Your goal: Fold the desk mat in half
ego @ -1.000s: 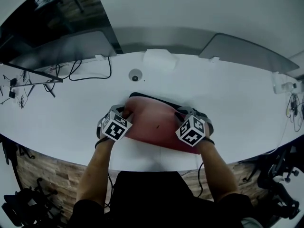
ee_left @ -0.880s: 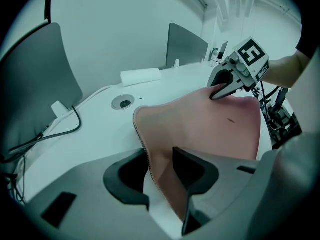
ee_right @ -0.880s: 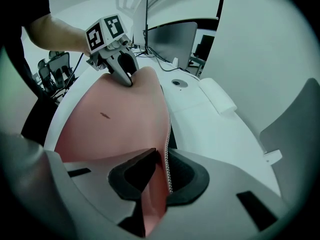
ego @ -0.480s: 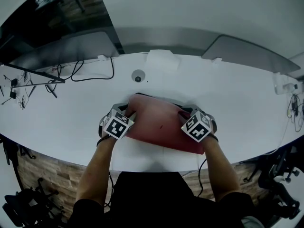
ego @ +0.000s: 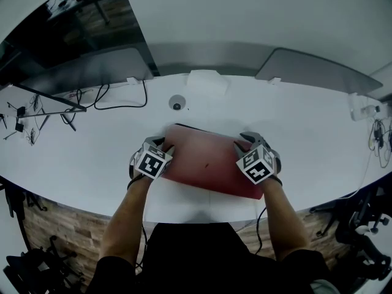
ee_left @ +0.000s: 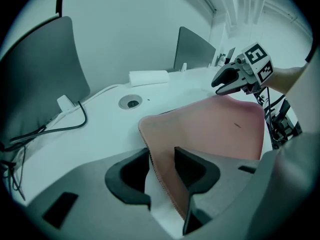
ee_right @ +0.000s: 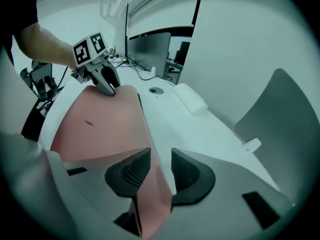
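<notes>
On one desk [ego: 306, 124], one red mat [ego: 205, 159]

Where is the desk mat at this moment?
In the head view, the desk mat lies centred on the white desk near its front edge, just on the person's side of the round cable hole.

Matt leatherette mat [ego: 208, 164], stitched edge, smooth desk [ego: 306, 121]
</notes>
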Action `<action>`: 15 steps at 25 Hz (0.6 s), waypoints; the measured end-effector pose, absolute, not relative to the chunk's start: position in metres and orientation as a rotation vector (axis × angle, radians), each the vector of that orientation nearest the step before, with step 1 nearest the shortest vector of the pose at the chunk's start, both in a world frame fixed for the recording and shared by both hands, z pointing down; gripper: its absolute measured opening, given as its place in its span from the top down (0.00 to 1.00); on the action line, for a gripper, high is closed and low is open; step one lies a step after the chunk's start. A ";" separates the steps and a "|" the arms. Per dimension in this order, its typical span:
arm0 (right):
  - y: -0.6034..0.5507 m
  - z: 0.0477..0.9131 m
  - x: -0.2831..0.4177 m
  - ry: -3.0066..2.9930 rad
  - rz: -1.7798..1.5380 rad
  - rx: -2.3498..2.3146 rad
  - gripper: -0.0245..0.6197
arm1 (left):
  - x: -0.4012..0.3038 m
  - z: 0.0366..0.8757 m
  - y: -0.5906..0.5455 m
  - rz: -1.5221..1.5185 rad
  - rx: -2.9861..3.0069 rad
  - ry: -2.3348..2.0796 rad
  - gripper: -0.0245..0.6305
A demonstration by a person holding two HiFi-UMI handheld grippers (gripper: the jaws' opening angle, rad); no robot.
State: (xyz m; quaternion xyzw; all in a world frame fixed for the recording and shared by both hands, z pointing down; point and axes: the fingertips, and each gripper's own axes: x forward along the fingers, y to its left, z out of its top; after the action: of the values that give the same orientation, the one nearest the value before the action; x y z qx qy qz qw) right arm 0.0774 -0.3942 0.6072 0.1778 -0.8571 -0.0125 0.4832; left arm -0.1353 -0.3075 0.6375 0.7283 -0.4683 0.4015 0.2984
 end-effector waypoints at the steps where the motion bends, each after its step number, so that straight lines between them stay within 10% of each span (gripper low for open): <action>1: -0.395 0.601 0.082 -2.096 -0.045 0.468 0.76 | -0.137 0.638 -0.308 1.057 1.932 -1.259 0.71; 15: -0.313 0.620 0.212 -2.022 0.551 0.707 0.64 | -0.142 0.624 -0.317 0.978 1.928 -1.363 0.84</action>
State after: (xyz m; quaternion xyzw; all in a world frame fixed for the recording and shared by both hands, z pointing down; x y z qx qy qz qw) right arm 0.2118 -0.3134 0.6199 0.2857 -0.8171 0.2228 0.4485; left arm -0.1422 -0.3171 0.6244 0.7224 -0.5104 0.3664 0.2888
